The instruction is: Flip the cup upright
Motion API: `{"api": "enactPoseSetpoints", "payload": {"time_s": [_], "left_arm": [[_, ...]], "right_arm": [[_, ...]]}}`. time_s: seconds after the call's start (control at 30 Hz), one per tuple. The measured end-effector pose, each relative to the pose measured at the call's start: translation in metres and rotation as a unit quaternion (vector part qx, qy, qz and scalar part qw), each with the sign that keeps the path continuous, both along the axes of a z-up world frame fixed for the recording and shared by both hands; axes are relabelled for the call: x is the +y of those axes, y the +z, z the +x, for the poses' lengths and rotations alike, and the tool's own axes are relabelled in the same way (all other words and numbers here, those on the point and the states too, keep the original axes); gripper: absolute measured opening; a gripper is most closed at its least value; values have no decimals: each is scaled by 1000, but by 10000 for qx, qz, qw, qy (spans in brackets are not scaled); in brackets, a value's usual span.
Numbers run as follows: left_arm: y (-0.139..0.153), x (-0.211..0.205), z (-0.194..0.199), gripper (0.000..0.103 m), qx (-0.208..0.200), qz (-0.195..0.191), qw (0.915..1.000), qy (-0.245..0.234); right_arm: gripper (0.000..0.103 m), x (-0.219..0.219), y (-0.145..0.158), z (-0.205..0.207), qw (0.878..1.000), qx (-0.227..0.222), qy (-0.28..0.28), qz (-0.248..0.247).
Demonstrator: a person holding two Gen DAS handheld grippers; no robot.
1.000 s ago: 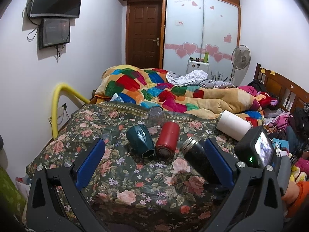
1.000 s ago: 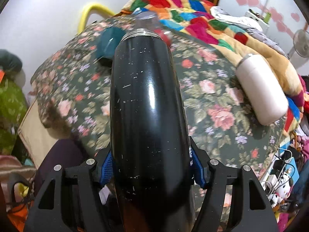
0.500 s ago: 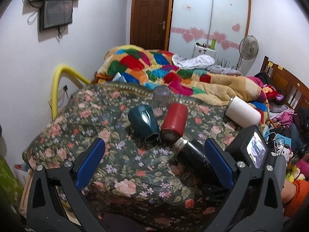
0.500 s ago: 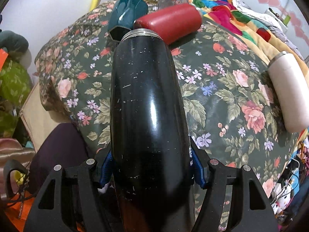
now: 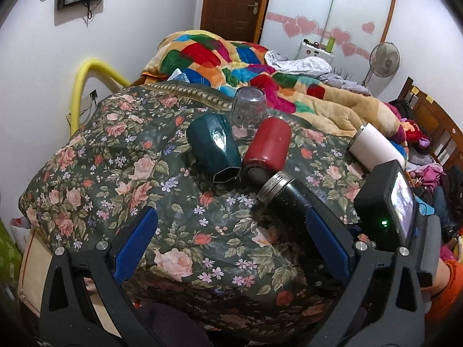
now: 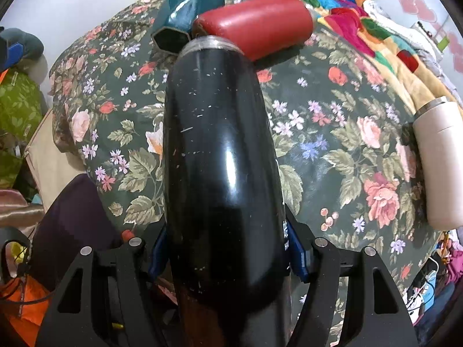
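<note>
The black cup (image 6: 222, 159) lies tipped over, pinched between the blue pads (image 6: 298, 248) of the right gripper (image 6: 225, 251), which is clenched on its body. Its steel-rimmed mouth (image 5: 276, 185) points toward the middle of the floral bedspread (image 5: 139, 179), and the cup sits near the bedspread's front edge. The left gripper (image 5: 231, 248) hangs over that same front edge with its fingers (image 5: 134, 243) spread wide, grasping nothing. Just beyond the black cup's mouth, a red cup (image 5: 267, 147) lies on its side, touching a teal faceted cup (image 5: 214, 144) that is also on its side. Behind those two stands a clear glass (image 5: 249, 110), upside down. Off toward the bedspread's right edge, a white cup (image 5: 376, 147) lies on its side, well apart from the others. A patchwork blanket (image 5: 231, 60) is bunched up at the far edge.
</note>
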State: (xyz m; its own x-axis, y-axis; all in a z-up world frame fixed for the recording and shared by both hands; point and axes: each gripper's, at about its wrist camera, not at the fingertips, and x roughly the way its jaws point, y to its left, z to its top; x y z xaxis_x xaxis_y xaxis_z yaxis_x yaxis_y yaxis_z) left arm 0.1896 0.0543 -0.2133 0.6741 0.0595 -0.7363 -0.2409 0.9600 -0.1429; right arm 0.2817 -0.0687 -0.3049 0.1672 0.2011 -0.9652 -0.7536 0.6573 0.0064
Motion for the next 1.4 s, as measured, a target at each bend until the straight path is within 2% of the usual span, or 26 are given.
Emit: {"api": "enactPoseSetpoints", "payload": {"time_s": [0.2, 0.37, 0.5, 0.6, 0.7, 0.83, 0.93, 1.17, 1.23, 1.27, 1.33, 1.4], "left_arm": [[-2, -7, 5, 103, 98, -22, 9999, -71], [-11, -13, 15, 103, 363, -526, 9976, -261], [-19, -20, 21, 102, 553, -917, 9939, -268], [-30, -25, 30, 102, 813, -1345, 9872, -270], [-43, -29, 40, 96, 1098, -1757, 9781, -189], [-55, -35, 52, 95, 1352, -2095, 9684, -11], [-64, -42, 64, 95, 1582, -2313, 9599, 71], [-84, -53, 88, 88, 2004, -2356, 9502, 386], [-89, -56, 94, 82, 2115, -2323, 9484, 421], [-91, -59, 96, 81, 2155, -2282, 9484, 439], [-88, -64, 98, 76, 2113, -2026, 9548, 523], [-88, -65, 96, 75, 2066, -1950, 9567, 639]], "right_arm": [[64, -1, 18, -8, 9998, -155, 132, 88], [65, -16, 33, -22, 9995, -254, 127, 171], [65, -40, 51, -37, 9983, -369, -141, 435], [65, -67, 68, -48, 9949, -551, -473, 704], [65, -90, 85, -56, 9898, -861, -768, 837], [65, -117, 101, -59, 9803, -1345, -1193, 821], [65, -134, 104, -59, 9739, -1517, -1468, 833], [65, -164, 102, -62, 9632, -1659, -1904, 918], [65, -171, 101, -65, 9603, -1710, -1999, 927], [65, -174, 101, -65, 9587, -1735, -2053, 931], [65, -181, 100, -66, 9570, -1727, -2126, 956], [65, -185, 99, -66, 9556, -1728, -2193, 944]]}}
